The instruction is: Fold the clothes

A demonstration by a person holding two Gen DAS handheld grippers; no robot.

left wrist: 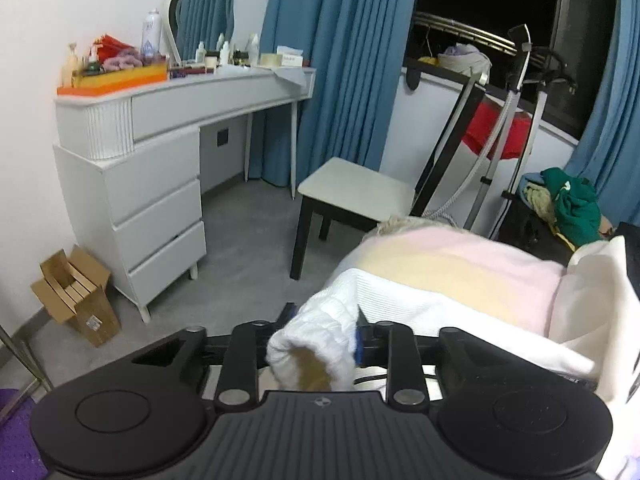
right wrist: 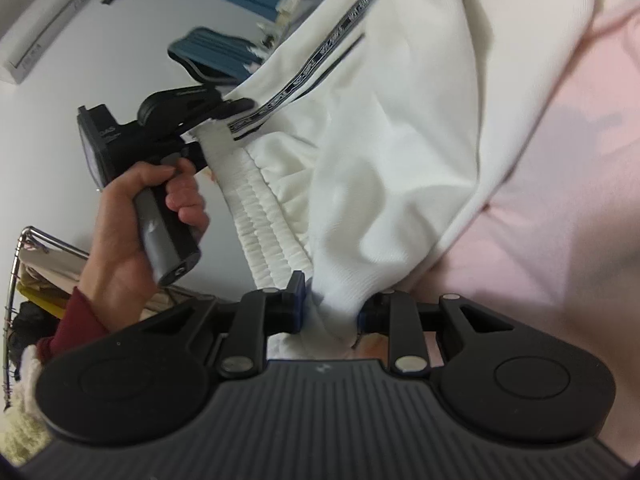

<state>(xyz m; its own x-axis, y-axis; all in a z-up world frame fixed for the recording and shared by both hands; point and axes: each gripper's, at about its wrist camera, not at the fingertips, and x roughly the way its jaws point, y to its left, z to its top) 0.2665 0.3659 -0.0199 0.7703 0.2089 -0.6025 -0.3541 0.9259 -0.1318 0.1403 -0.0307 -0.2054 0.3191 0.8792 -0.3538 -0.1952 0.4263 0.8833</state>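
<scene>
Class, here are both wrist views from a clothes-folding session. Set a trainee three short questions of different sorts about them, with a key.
1. True or false: the left claw is empty.
2. What does the right claw grip?
3. The striped blanket is: A blue, B pink and yellow, C black.

Key: 1 false, it is shut on the white garment. 2 the same white garment, near its elastic waistband. 3 B.

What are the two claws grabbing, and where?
Both hold the white pants: the left claw at the stretchy waistband's end, the right claw on bunched fabric beside it.
</scene>
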